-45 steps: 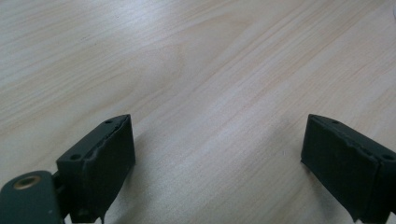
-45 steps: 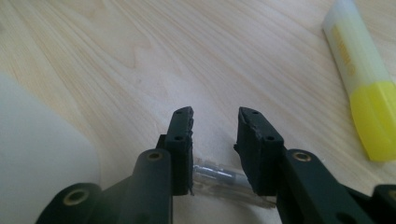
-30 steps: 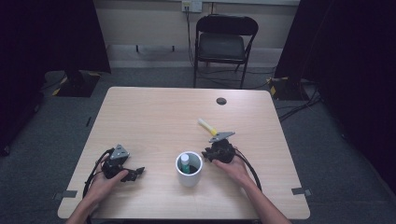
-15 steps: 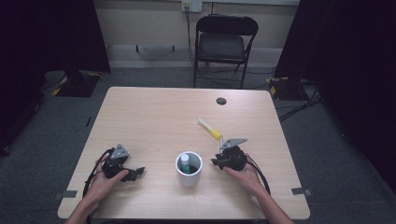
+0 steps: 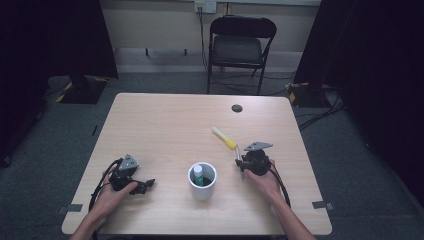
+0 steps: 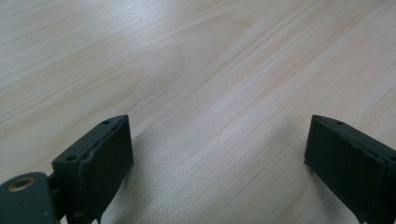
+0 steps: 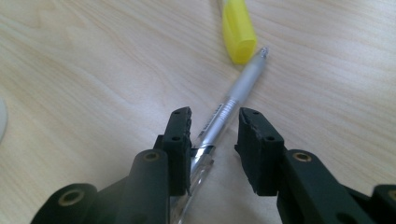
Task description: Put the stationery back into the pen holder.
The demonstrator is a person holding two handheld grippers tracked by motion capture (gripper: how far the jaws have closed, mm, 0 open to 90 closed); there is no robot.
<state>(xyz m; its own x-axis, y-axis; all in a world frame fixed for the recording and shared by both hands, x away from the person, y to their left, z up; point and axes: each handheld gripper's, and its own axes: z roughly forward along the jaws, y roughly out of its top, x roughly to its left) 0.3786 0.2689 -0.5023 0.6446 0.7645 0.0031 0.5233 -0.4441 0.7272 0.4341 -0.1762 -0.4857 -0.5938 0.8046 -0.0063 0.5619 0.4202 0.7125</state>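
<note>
Light wood-grain laminate table (image 5: 165, 125), smooth, matte, w/ a small dark round grommet (image 5: 237, 108) at 12 o'clock. White cylindrical cup (image 5: 202, 181), glossy, sits near my edge at 6 o'clock; a white-and-green capped marker (image 5: 198, 173) stands upright inside it.

My right gripper (image 7: 214, 128) is at 3 o'clock of the cup. Its jaws have just been opening and now stand at a narrow gap, straddling a slim silver-and-clear plastic pen (image 7: 229, 109) that lies flat on the table. One pad seems to touch the barrel's side, the other stands off it, so I'm not gripping it. The pen tip points at 12 o'clock in my gripper view, just beside the end of a stubby yellow plastic highlighter (image 7: 238, 28), which looks waxy-smooth and rounded.

My left gripper (image 6: 219, 154) rests at 9 o'clock of the cup, jaws wide, nothing between them but bare wood.

Risks, as I judge them: the pen barrel is round and slick, so if I close off-centre it may roll or squirt out sideways. Closing w/ the pads too low could scrape the table. If I slide fwd, the tip may nudge the highlighter and send it rolling. A grip far from the pen's middle could let it droop when lifted, making the drop into the cup awkward.
</note>
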